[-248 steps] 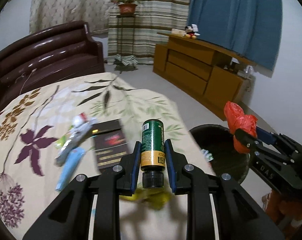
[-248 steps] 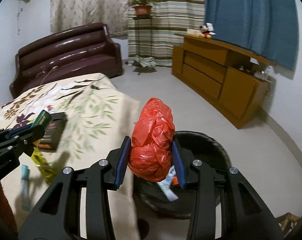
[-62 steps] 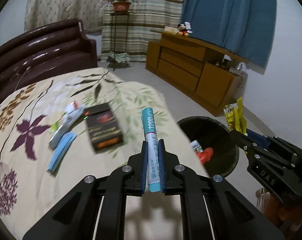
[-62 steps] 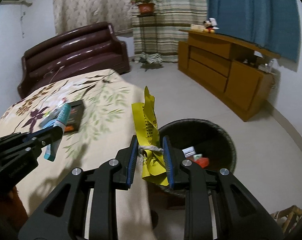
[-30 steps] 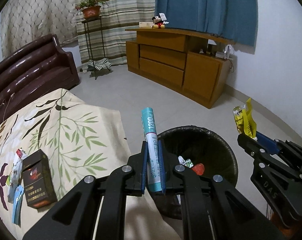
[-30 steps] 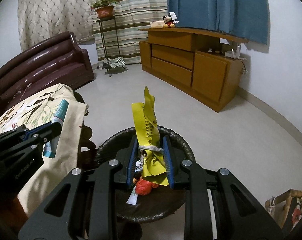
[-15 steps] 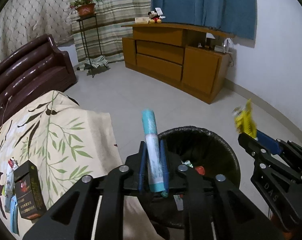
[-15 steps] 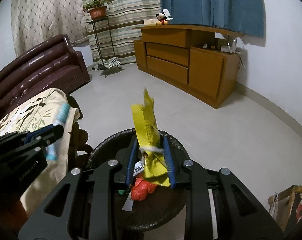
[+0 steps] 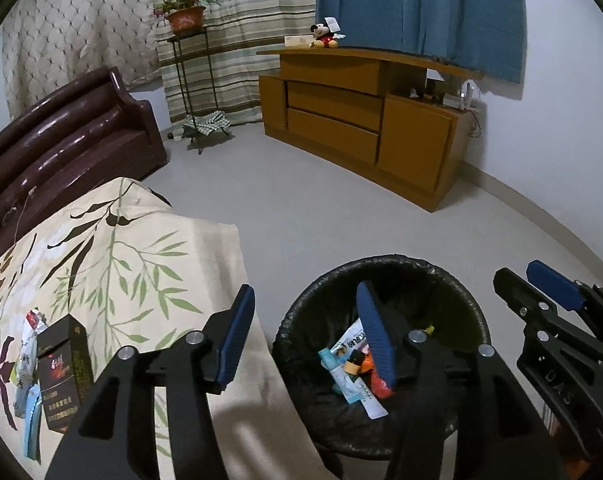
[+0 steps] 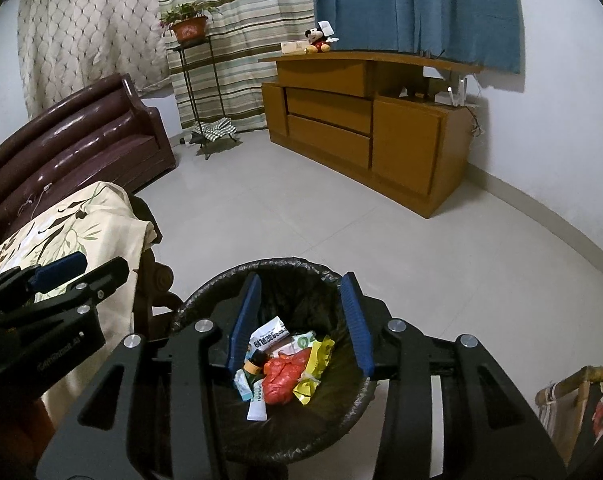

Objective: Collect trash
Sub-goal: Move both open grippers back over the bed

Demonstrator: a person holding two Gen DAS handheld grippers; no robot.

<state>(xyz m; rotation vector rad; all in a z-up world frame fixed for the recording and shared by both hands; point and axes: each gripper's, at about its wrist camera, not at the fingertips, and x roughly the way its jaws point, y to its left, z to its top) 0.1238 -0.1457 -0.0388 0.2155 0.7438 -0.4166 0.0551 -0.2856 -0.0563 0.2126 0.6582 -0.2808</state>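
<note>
One black bin [image 10: 221,280]; two claws, left [image 9: 307,330] and right [image 10: 299,320]. One dark box [image 9: 59,372] on the bed [image 9: 141,248]. One sofa [image 9: 69,128], one potted plant [image 9: 185,14], one cabinet [image 9: 365,128].

Pale tiled floor [image 10: 341,216], wooden cabinet [image 10: 365,128], brown sofa [image 10: 81,148], blue curtain [image 10: 413,4]

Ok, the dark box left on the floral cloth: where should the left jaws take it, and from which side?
Probably across its two long side faces, coming down from above. The dark box lies flat on the floral cloth with its broad printed face up, so only the narrow sides offer opposing surfaces. Wrappers crowd its left edge, so the jaws may need to nudge in there.
</note>
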